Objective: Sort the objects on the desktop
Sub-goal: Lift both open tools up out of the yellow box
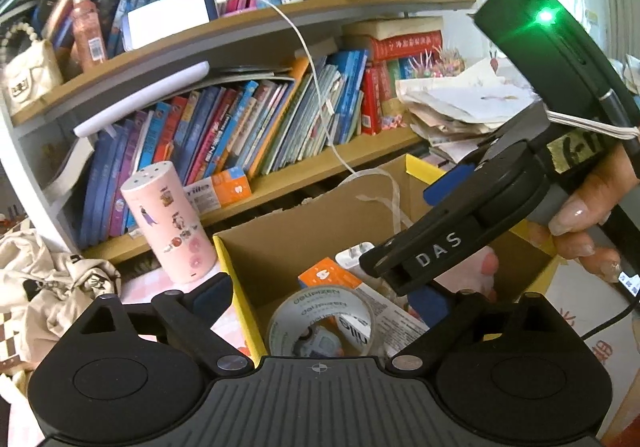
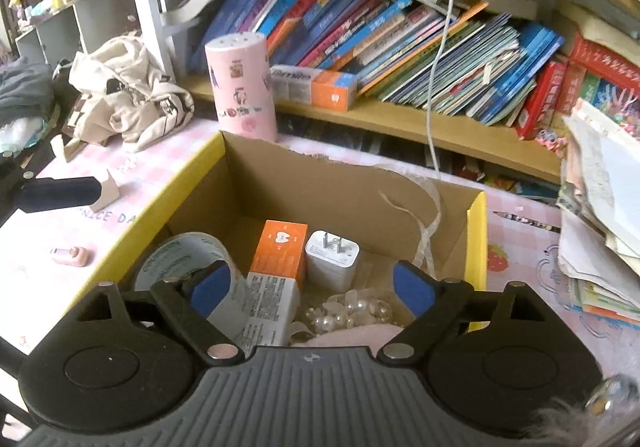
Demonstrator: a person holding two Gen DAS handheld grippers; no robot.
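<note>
Bookshelf point(image 2: 400, 47) fills the far side, books leaning, w/ a white cable point(image 2: 440, 47) hanging down in front. Near it on the pink checked desk point(image 2: 160, 163) sits an open cardboard box point(image 2: 320, 183), yellow-edged flaps left & right. Right of box: a messy paper stack point(image 2: 600, 207); far left: a crumpled beige bag point(image 2: 128, 95). A pink tube point(image 2: 242, 87) stands upright just beyond the box's far-left corner, a toothpaste carton point(image 2: 316, 85) on the low shelf beside it. Right gripper point(image 2: 312, 287) hovers over the near edge of the box, tilted down into it, jaws released & wide apart, nothing between the blue pads point(image 2: 210, 289). In the left wrist view it comes in from the right, angled down-left over the box, the person's hand point(image 1: 588, 215) wrapped round its handle. Left gripper point(image 1: 320, 299) sits over the box's near-left part, also pointing in, jaws spread, holding nothing. Inside box, left to right: tape roll point(image 2: 180, 259) on its side, orange carton point(image 2: 280, 251), white charger point(image 2: 332, 259) prongs up; nearer, a pearl string point(image 2: 348, 311) on sth pink. Small pink item point(image 2: 68, 255) lies on desk left of box, can't tell what.
</note>
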